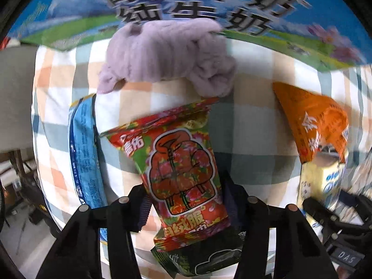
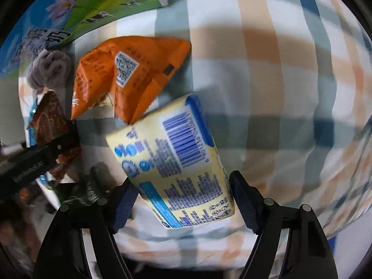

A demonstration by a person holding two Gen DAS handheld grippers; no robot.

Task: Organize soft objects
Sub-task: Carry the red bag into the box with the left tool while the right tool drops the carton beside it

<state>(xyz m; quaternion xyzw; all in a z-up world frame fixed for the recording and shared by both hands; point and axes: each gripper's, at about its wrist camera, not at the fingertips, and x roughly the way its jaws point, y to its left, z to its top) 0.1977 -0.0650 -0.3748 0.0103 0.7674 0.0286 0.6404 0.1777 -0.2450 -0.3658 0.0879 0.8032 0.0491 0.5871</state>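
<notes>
My left gripper (image 1: 184, 200) is shut on a red and green snack packet (image 1: 181, 169) held over the checked cloth (image 1: 251, 127); the packet also shows in the right wrist view (image 2: 51, 121). A purple fluffy cloth (image 1: 167, 55) lies beyond it, also seen in the right wrist view (image 2: 50, 69). My right gripper (image 2: 183, 193) is shut on a yellow and blue packet (image 2: 172, 160), which shows at the right of the left wrist view (image 1: 320, 181). An orange packet (image 2: 130, 74) lies just past it and appears in the left wrist view (image 1: 316, 121).
A blue packet (image 1: 84, 153) lies left of the red one. A dark green packet (image 1: 209, 262) sits under the left gripper. A large blue and green milk carton box (image 1: 186, 7) stands at the back. The table edge falls off at the left.
</notes>
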